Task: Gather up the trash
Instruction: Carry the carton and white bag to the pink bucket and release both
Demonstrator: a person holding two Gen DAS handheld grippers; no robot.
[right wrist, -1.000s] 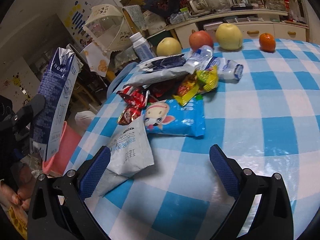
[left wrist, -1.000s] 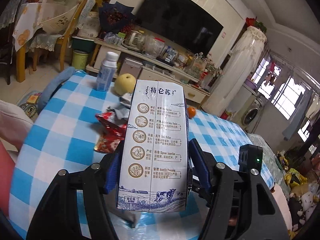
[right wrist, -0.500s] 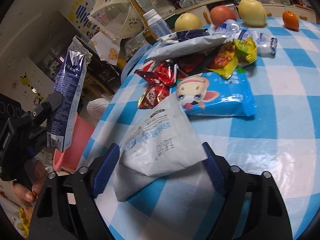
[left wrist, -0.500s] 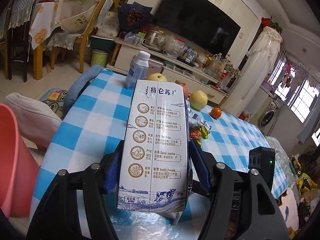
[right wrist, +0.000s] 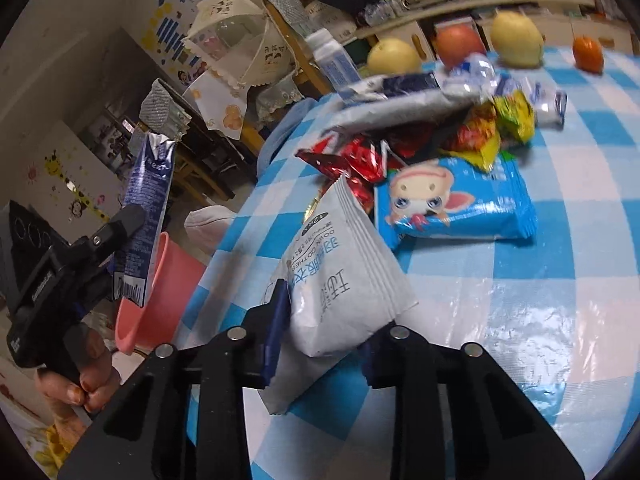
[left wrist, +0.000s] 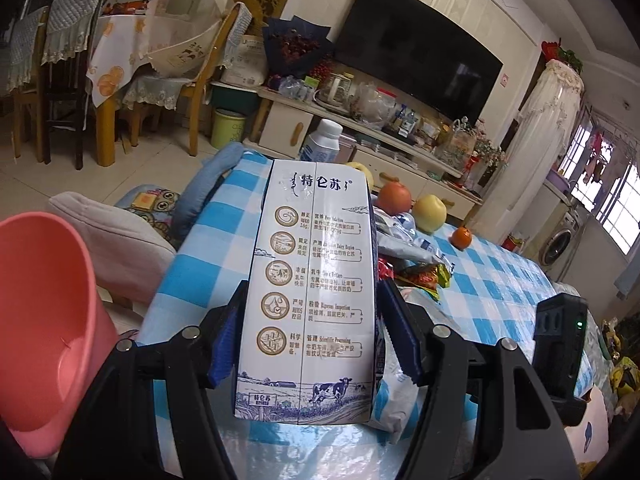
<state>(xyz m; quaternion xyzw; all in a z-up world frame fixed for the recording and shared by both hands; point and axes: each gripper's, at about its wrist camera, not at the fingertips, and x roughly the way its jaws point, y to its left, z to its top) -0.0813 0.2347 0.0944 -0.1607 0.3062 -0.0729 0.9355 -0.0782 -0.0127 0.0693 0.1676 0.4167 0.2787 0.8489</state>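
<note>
My left gripper (left wrist: pixel 308 344) is shut on a white and blue milk carton (left wrist: pixel 312 280), held upright in the air beside the table's left edge. The carton also shows in the right wrist view (right wrist: pixel 146 216), above a pink bin (right wrist: pixel 160 296). The bin's rim sits low at the left of the left wrist view (left wrist: pixel 44 320). My right gripper (right wrist: pixel 324 328) is shut on a white pouch (right wrist: pixel 344 280) at the table's near left corner. A pile of wrappers lies beyond it: a blue cartoon packet (right wrist: pixel 452 204), red foil (right wrist: pixel 352 164), yellow wrappers (right wrist: pixel 508 124).
The table has a blue checked cloth (right wrist: pixel 560 280). At its far edge stand a small white bottle (right wrist: pixel 332 60), two yellow pears (right wrist: pixel 516 40), a red apple (right wrist: pixel 458 42) and an orange (right wrist: pixel 588 54). A cushioned stool (left wrist: pixel 116 244) stands beside the bin.
The left gripper carried the carton left, off the table toward the pink bin. The right gripper moved forward onto the white pouch and closed on it.
</note>
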